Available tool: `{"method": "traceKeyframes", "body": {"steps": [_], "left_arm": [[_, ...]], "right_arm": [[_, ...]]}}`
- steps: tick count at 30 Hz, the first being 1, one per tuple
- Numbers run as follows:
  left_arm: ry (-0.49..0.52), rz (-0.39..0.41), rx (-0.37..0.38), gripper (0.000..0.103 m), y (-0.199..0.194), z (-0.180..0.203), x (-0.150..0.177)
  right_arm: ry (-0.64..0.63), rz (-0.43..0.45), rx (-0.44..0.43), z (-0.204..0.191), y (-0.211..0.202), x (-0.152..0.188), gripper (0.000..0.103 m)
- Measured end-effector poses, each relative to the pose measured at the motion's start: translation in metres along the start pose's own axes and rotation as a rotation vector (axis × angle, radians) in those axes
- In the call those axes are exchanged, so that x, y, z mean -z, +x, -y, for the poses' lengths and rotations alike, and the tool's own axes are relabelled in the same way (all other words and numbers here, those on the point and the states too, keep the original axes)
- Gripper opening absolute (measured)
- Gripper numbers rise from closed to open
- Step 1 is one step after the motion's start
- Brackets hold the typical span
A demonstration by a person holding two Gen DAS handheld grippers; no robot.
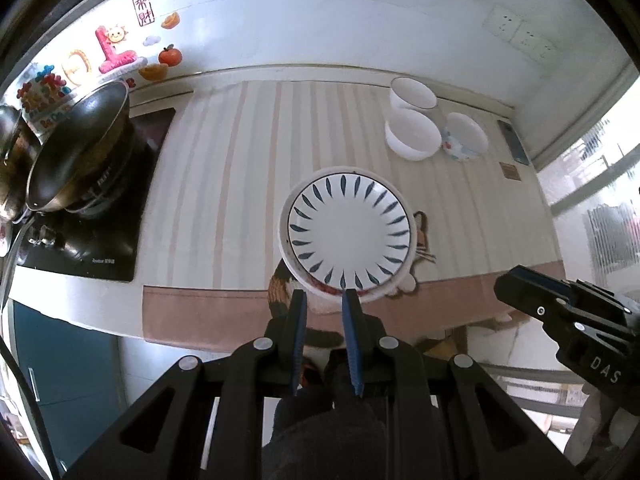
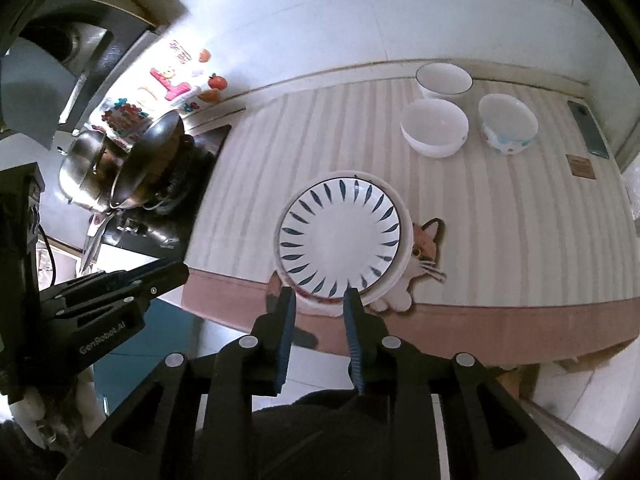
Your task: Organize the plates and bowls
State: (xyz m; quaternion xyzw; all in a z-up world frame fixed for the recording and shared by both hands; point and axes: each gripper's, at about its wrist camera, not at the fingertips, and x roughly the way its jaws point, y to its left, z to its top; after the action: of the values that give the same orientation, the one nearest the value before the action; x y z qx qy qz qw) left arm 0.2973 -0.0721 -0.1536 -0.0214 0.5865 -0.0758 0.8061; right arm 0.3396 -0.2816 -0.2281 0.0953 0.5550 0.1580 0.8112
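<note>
both cameras sit on the hand-held grippers, high above the near edge of the counter (image 1: 248, 184), looking steeply down and toward the far wall. the left wrist view looks from the left, the right wrist view from the right. both share the stacked plate (image 1: 350, 228), the three bowls (image 2: 434, 128) and the stove (image 1: 92, 216) at left.

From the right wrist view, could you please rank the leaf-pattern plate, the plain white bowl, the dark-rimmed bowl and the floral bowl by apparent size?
1. Leaf-pattern plate, clearly largest.
2. Plain white bowl.
3. Dark-rimmed bowl and floral bowl look alike; the dark-rimmed one sits farther back, so I won't rank them.
</note>
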Motion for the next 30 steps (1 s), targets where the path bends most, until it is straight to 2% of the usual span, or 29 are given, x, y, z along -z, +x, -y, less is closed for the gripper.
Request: {"method": "traceKeyframes", "body": {"steps": [6,11,13,15,22,26,30], "left_arm": [[0.008,0.027,0.001,0.016,-0.015,0.004,0.007],[-0.007,0.038,-0.021,0.017,-0.008,0.007,-0.002],[-0.029,0.033,-0.019,0.024,0.003,0.008,-0.013],[-0.049,0.031,-0.018,0.024,0.015,0.009,-0.025],[-0.183,-0.019,0.012,0.024,0.091,0.027,-0.107],[-0.255,-0.079,0.070,0.024,0.150,0.044,-0.165],[-0.294,-0.149,0.124,0.024,0.206,0.055,-0.208]], "right_arm": [[0.001,0.020,-0.007,-0.013,-0.019,0.016,0.027],[0.019,0.025,-0.037,-0.004,-0.022,0.014,0.027],[0.029,0.022,-0.050,0.005,-0.018,0.008,0.034],[0.054,0.014,-0.068,0.021,-0.009,-0.003,0.043],[0.130,-0.029,-0.064,0.104,0.042,-0.064,0.045],[0.169,-0.039,-0.031,0.165,0.078,-0.115,0.045],[0.207,-0.070,-0.038,0.220,0.120,-0.168,0.045]]}}
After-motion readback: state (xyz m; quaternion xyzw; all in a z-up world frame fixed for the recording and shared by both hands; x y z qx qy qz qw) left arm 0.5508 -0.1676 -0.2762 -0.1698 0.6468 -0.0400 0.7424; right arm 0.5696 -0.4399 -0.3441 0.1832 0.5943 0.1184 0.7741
